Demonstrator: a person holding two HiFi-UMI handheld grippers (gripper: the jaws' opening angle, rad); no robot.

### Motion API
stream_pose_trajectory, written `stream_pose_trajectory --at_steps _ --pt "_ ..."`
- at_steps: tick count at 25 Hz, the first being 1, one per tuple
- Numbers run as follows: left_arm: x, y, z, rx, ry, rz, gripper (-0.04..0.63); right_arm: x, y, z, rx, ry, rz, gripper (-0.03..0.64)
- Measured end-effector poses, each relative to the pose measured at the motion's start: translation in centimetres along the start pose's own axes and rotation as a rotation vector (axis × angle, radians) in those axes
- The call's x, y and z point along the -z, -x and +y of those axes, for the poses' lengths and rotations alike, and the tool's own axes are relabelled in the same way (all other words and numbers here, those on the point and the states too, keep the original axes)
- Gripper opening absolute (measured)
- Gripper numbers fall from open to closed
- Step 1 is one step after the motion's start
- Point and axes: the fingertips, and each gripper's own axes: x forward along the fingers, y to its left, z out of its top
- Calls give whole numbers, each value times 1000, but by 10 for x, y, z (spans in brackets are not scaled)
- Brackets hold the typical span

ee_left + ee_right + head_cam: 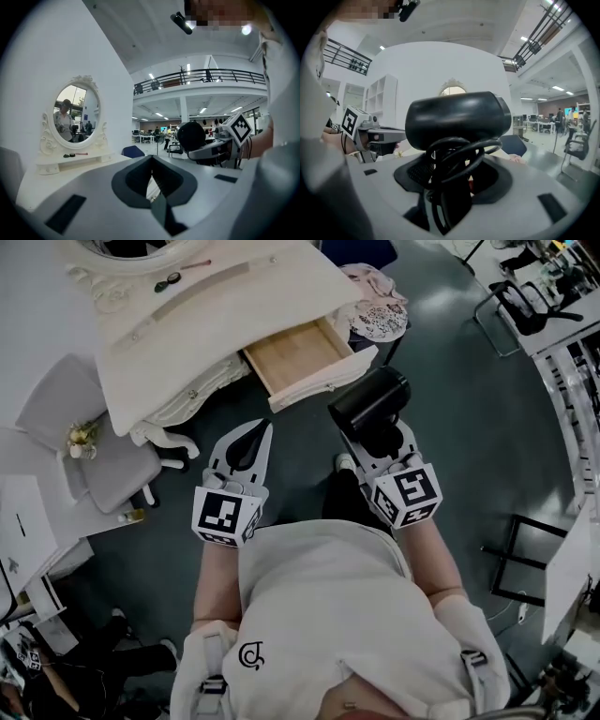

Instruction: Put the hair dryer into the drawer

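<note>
The black hair dryer (370,399) is held over the dark floor, just right of and below the open wooden drawer (300,357) of the white dressing table (187,334). My right gripper (380,432) is shut on the dryer's handle, and the black cord (454,154) is looped around that handle. In the right gripper view the dryer body (457,117) fills the middle above my right gripper (454,178). My left gripper (261,427) hovers beside it on the left, shut and empty. From the left gripper view (152,159) the dryer (191,136) shows at the right.
An oval mirror (75,110) stands on the dressing table. A grey chair (66,409) and a small vase of flowers (80,437) are at the left. A patterned cloth (380,315) lies right of the drawer. A black frame (511,559) stands at the right.
</note>
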Motion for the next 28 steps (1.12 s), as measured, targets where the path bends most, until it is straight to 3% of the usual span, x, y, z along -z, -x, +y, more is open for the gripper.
stream_pose_trajectory --at_steps 5,10,14,19,28 --pt "-12 -66 16 -137 14 -5 12 -20 -57 -57 -163 70 -4 242" --pt "-30 -119 34 -273 99 -70 12 -32 -104 -105 -339 111 19 242" --pt "-32 -142 44 -395 54 -39 12 -34 -138 -130 -439 169 47 242" --pt "-29 -145 59 -507 23 5 13 -27 -172 -126 -549 206 84 242" --pt "10 -139 114 -571 144 8 12 23 -238 -90 -754 383 205 242"
